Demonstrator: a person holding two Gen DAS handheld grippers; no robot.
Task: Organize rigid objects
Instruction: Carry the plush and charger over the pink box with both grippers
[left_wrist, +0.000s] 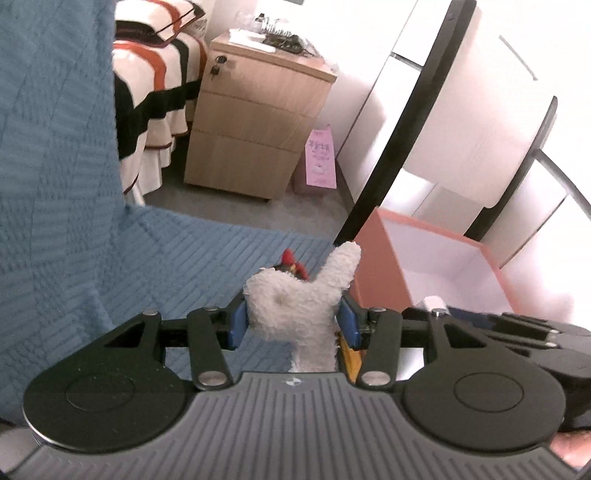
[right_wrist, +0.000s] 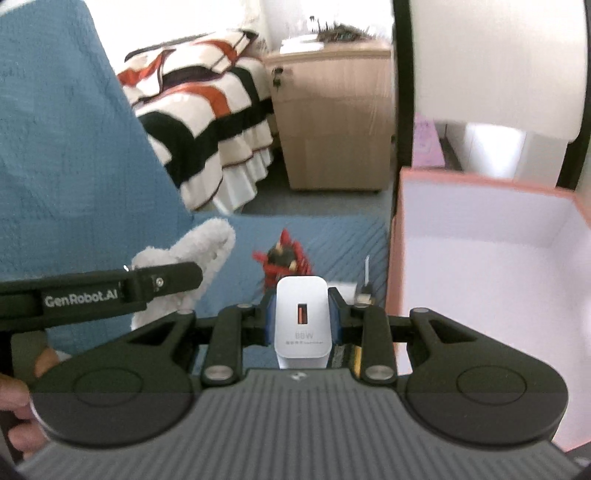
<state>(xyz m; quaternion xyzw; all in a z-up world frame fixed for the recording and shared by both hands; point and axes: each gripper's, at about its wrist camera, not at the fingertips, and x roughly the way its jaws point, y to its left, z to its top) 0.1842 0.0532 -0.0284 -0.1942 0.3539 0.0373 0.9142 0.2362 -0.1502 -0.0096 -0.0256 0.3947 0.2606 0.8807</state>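
The blue bedspread (right_wrist: 74, 166) carries the clutter being sorted. At two o'clock in the right wrist view, the pink box (right_wrist: 491, 177) stands open, likely the destination. The left gripper (left_wrist: 293, 325) pinches a white plush toy (left_wrist: 299, 302), lifted clear. The right gripper (right_wrist: 301, 321) pinches a white charger (right_wrist: 302, 317). A red toy (right_wrist: 284, 254) waits at twelve o'clock.

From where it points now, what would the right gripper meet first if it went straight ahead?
Probably the red toy on the blue cover, directly beyond the white charger held in the right gripper. The pink box sits off to the right. Depth is uncertain.
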